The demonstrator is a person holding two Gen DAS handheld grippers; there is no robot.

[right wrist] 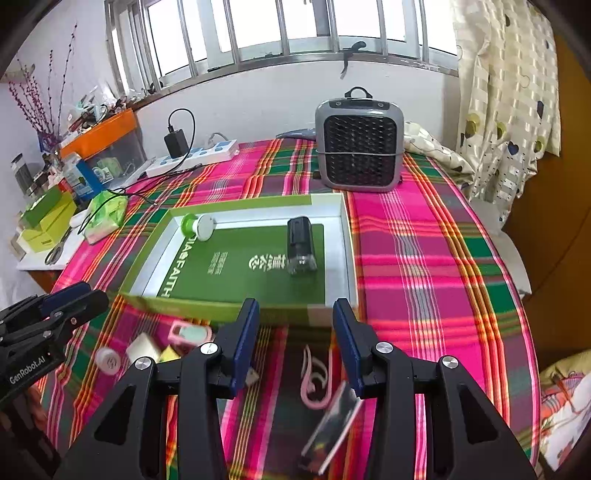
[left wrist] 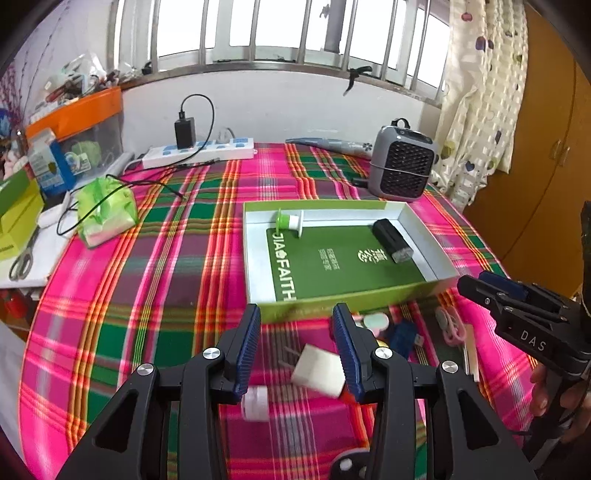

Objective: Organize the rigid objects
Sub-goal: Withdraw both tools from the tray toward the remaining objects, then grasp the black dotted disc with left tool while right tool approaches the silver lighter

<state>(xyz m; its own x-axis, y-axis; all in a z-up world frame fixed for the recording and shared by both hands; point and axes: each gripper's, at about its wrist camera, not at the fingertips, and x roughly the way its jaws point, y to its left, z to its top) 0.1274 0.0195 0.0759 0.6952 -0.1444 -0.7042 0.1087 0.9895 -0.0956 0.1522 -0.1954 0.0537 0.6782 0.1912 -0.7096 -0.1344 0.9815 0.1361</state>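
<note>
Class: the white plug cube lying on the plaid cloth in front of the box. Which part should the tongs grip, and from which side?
Probably grip the white plug cube across two opposite flat faces, coming from above; its prongs stick out sideways toward the box, so avoid that end.

Left wrist view: rides behind its own gripper (left wrist: 295, 347), looks forward and down over the plaid-covered table (left wrist: 177, 258) toward the barred window (left wrist: 280, 33). Near edge close underneath; far edge and wall in frame. Green tray (left wrist: 255, 258) sits right of centre.

Right wrist view: same tilt and heading, behind its own gripper (right wrist: 295, 343), set further right; tray (right wrist: 349, 258) left of centre, curtain (right wrist: 509, 92) nearer.

Shared: tray, grey fan (left wrist: 402, 162), power strip (left wrist: 199, 151), window. Each view catches the other gripper at its side edge.
</note>
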